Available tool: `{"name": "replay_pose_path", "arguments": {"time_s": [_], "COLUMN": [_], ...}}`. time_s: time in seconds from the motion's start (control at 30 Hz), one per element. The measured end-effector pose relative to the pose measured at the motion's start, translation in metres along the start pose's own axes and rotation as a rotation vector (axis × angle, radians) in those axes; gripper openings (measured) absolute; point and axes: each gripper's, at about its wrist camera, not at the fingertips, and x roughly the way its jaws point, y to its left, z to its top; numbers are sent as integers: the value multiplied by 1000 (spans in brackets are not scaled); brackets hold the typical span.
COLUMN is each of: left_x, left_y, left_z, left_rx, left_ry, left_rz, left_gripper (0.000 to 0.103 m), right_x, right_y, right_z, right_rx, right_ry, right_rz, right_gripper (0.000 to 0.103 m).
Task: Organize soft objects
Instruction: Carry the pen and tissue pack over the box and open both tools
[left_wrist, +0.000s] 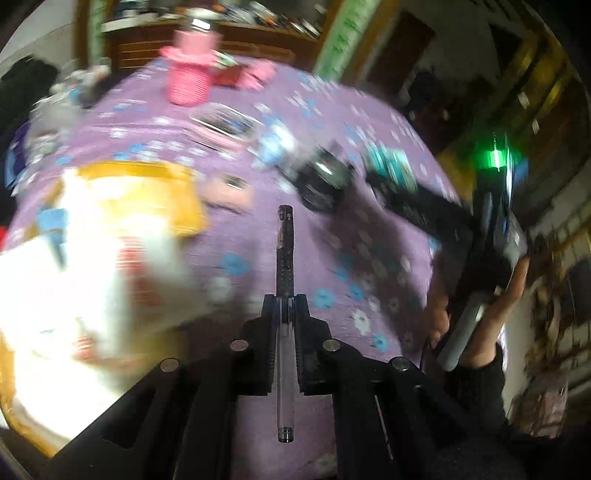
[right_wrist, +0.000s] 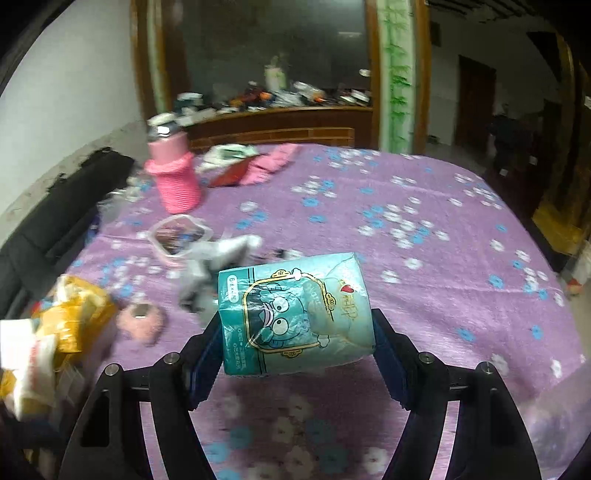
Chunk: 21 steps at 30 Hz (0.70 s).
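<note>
My right gripper (right_wrist: 295, 332) is shut on a teal tissue pack (right_wrist: 295, 314) with a cartoon print and holds it above the purple flowered tablecloth (right_wrist: 424, 229). The same pack (left_wrist: 389, 166) shows blurred in the left wrist view, at the end of the right gripper's arm. My left gripper (left_wrist: 285, 301) is shut on a pen (left_wrist: 285, 258) with a black cap and clear barrel, pointing forward over the cloth. A yellow and white bag of soft packs (left_wrist: 85, 251) lies at the left; it also shows in the right wrist view (right_wrist: 55, 332).
A pink knitted bottle cover (right_wrist: 175, 177) stands at the far left of the table, with pink cloth (right_wrist: 269, 162) behind it. A clear container (right_wrist: 179, 236), a grey soft item (right_wrist: 221, 266) and a pink fuzzy piece (right_wrist: 142, 321) lie mid-left. A cluttered wooden counter (right_wrist: 277, 110) is behind.
</note>
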Motion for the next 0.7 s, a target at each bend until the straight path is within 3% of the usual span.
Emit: {"name": "replay_pose_path", "arguments": {"time_s": [0.17, 0.3, 0.47, 0.7], "left_x": [-38, -37, -32, -32], "left_y": [66, 106, 123, 140], "left_z": [-1, -8, -19, -26], "left_rx": [-119, -206, -235, -263], "left_ry": [-91, -88, -97, -93], "left_rz": [106, 153, 174, 166], "left_gripper": [6, 6, 6, 6], "right_x": [-13, -35, -60, -80], "right_y": [18, 59, 121, 176], "right_z": [-6, -9, -12, -20], "right_rx": [-27, -122, -224, -334], "right_ry": [-7, -6, 28, 10], "right_rz": [119, 163, 221, 221], "right_gripper": [73, 73, 73, 73]}}
